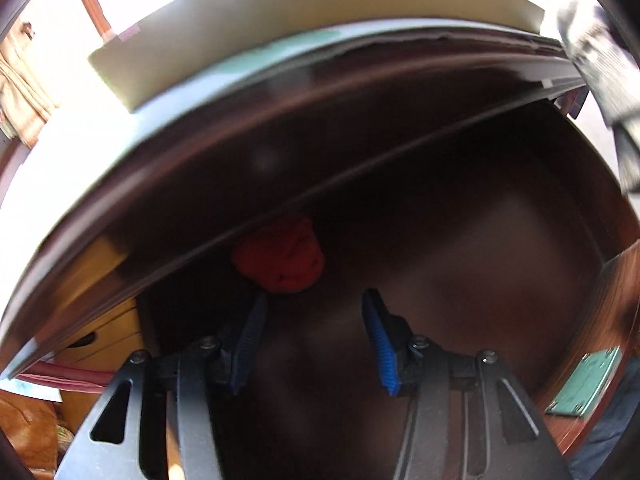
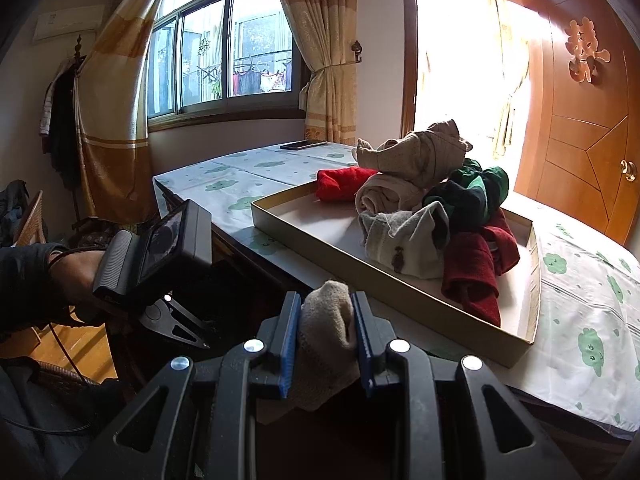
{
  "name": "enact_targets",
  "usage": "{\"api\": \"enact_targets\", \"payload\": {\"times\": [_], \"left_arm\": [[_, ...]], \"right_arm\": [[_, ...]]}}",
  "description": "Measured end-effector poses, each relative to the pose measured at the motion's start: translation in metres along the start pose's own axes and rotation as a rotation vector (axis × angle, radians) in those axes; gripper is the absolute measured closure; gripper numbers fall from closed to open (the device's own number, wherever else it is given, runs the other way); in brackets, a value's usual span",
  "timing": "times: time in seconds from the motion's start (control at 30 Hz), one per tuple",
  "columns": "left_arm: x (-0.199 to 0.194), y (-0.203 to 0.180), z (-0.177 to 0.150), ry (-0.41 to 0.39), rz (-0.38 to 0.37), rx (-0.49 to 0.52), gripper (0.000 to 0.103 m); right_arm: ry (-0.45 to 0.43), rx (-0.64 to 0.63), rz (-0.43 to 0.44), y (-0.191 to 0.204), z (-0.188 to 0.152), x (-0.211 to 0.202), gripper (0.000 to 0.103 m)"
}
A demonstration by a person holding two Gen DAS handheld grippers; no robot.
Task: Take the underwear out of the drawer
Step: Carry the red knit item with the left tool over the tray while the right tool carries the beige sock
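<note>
A rolled red piece of underwear [image 1: 280,254] lies at the back of the dark open drawer [image 1: 460,260], partly under the desk's edge [image 1: 240,128]. My left gripper [image 1: 315,296] points down into the drawer just in front of it, open, with nothing between its blue pads. My right gripper [image 2: 326,300] hovers near the desk's front edge, shut on a rolled beige piece of underwear [image 2: 326,328]. Beyond it a shallow cardboard tray [image 2: 304,220] holds a pile of several rolled pieces [image 2: 432,208]. A hand [image 2: 76,276] holds the left gripper's body [image 2: 168,244].
The desk is covered by a cloth with green cloud prints [image 2: 580,300]. A dark phone [image 2: 302,145] lies at its far end by the window. A wooden door [image 2: 580,140] stands behind. A green card [image 1: 584,384] lies on wood right of the drawer.
</note>
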State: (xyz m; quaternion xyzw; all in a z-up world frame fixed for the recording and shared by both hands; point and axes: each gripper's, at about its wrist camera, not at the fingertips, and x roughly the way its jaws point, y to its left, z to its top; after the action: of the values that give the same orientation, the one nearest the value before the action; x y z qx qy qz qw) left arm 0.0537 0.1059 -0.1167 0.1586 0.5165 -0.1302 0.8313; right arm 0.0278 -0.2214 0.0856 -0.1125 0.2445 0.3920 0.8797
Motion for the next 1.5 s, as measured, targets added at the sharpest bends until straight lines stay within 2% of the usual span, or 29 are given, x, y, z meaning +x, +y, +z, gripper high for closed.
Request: {"api": "enact_targets", "payload": {"times": [0.03, 0.1, 0.2, 0.3, 0.4, 0.43, 0.47, 0.5, 0.53, 0.6, 0.67, 0.8, 0.87, 1.03, 1.13, 1.2, 1.27, 1.33, 1.4, 1.43, 1.5], "left_arm": [[0.002, -0.003, 0.003, 0.003, 0.000, 0.010, 0.053], [0.006, -0.007, 0.009, 0.011, 0.049, 0.030, 0.053], [0.018, -0.014, 0.012, 0.061, 0.072, 0.052, 0.053], [0.025, -0.023, 0.013, 0.085, 0.144, 0.097, 0.053], [0.028, -0.032, 0.015, 0.059, 0.235, 0.162, 0.055], [0.034, -0.036, 0.014, 0.079, 0.229, 0.180, 0.055], [0.038, -0.039, 0.012, 0.092, 0.230, 0.198, 0.063], [0.042, -0.041, 0.012, 0.099, 0.247, 0.216, 0.088], [0.045, -0.043, 0.010, 0.105, 0.263, 0.233, 0.094], [0.044, -0.044, 0.009, 0.110, 0.250, 0.234, 0.100], [0.034, -0.044, 0.009, 0.082, 0.234, 0.220, 0.102], [0.001, -0.046, 0.004, 0.012, 0.199, 0.193, 0.103], [-0.011, -0.040, 0.011, -0.021, 0.166, 0.175, 0.103], [-0.055, -0.043, 0.005, -0.112, 0.080, 0.135, 0.103], [-0.078, -0.042, 0.007, -0.165, 0.051, 0.117, 0.103], [-0.082, -0.042, 0.007, -0.151, 0.010, 0.131, 0.103], [-0.076, -0.041, -0.005, -0.107, -0.003, 0.160, 0.098], [-0.051, -0.047, -0.002, -0.014, -0.019, 0.211, 0.083], [-0.029, -0.056, -0.008, 0.042, -0.006, 0.236, 0.036], [-0.020, -0.059, -0.010, 0.061, -0.001, 0.249, 0.033], [-0.004, -0.062, -0.010, 0.107, -0.032, 0.243, 0.032]], "right_arm": [[-0.002, -0.003, 0.001, 0.001, 0.000, -0.001, 0.074], [-0.005, -0.007, -0.003, 0.002, -0.001, -0.003, 0.074], [-0.010, -0.007, -0.005, 0.002, -0.003, -0.007, 0.074], [-0.012, -0.002, -0.008, 0.000, -0.004, -0.009, 0.074], [-0.012, 0.002, -0.008, -0.001, -0.005, -0.009, 0.074], [-0.012, 0.002, -0.007, 0.000, -0.006, -0.009, 0.074], [-0.012, 0.001, -0.007, 0.001, -0.006, -0.010, 0.074], [-0.012, -0.001, -0.008, 0.001, -0.006, -0.010, 0.074], [-0.012, -0.003, -0.010, 0.002, -0.007, -0.011, 0.074], [-0.013, -0.005, -0.015, 0.002, -0.007, -0.013, 0.074], [-0.013, -0.004, -0.019, 0.001, -0.007, -0.013, 0.074], [-0.013, 0.001, -0.023, -0.001, -0.008, -0.014, 0.074], [-0.013, 0.003, -0.022, -0.001, -0.008, -0.014, 0.074], [-0.014, -0.007, -0.026, 0.001, -0.004, -0.015, 0.074], [-0.013, -0.016, -0.027, 0.003, 0.001, -0.014, 0.074], [-0.014, -0.018, -0.026, 0.004, 0.004, -0.014, 0.074], [-0.015, -0.025, -0.025, 0.006, 0.006, -0.014, 0.074], [-0.014, -0.029, -0.023, 0.008, 0.006, -0.014, 0.074], [-0.010, -0.032, -0.021, 0.008, 0.005, -0.012, 0.074], [-0.008, -0.032, -0.021, 0.008, 0.004, -0.012, 0.074], [-0.004, -0.030, -0.020, 0.007, 0.003, -0.011, 0.074]]}}
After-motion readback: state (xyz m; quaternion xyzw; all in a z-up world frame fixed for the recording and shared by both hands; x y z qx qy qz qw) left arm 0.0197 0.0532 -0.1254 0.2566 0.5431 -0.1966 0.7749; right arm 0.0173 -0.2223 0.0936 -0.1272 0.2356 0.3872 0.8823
